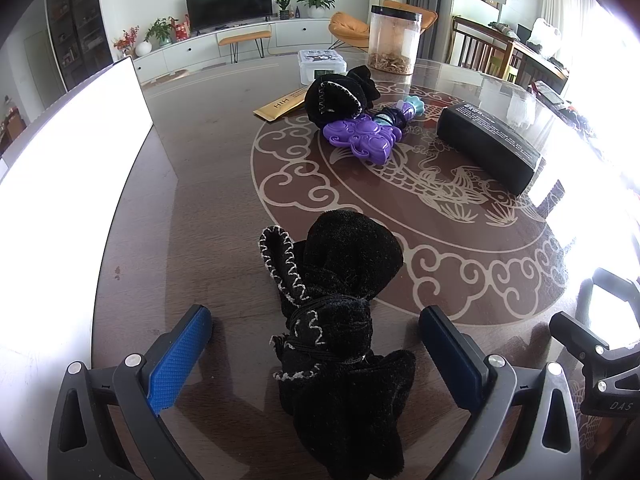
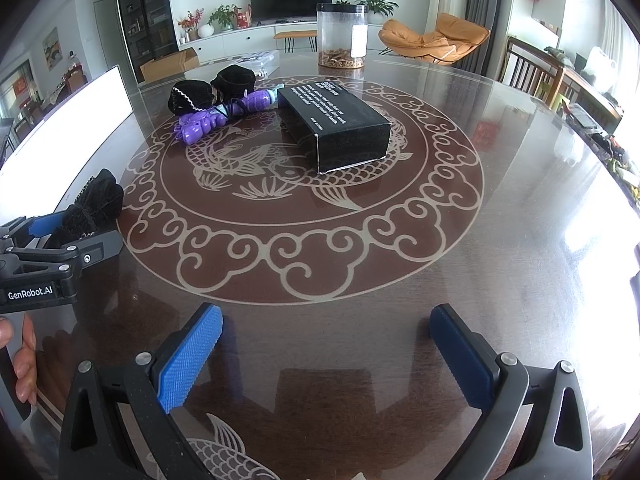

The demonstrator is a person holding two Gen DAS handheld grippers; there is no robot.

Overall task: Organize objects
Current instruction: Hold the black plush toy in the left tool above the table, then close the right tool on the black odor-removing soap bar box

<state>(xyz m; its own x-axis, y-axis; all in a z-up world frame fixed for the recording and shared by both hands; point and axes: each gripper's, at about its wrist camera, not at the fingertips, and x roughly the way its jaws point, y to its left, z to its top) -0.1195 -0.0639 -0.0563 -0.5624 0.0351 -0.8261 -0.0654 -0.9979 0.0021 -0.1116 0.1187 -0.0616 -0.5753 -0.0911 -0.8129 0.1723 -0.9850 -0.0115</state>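
Left wrist view looks down along the left tool [image 1: 316,354], whose two blue-padded fingers [image 1: 180,360] stand wide apart on either side of a black pouch [image 1: 340,300] with white zigzag stitching. This pouch lies on the dark wooden surface [image 1: 200,200] in the lower middle of the frame, its tied neck between the fingers, and neither pad touches the fabric, so the tool is released. A large white box [image 1: 72,184] fills the left side of the frame. In the upper middle lie a second black pouch [image 1: 336,96], a purple toy [image 1: 360,140] just in front of it and touching it, and a tan packet [image 1: 280,106] to its left. A long black box [image 1: 492,144] with white print sits to the right of the toy, apart from it. Behind them stand a small white case [image 1: 322,64] and a clear jar [image 1: 394,40] with a black lid and brown bits at the bottom.

Right wrist view shows the right tool [image 2: 326,356] in the lower part of the frame with its fingers spread and nothing between them, over the glossy surface with its carp and cloud pattern. At the left edge the left tool appears from the side, straddling the pouch, with part of a hand [image 2: 22,356] below it
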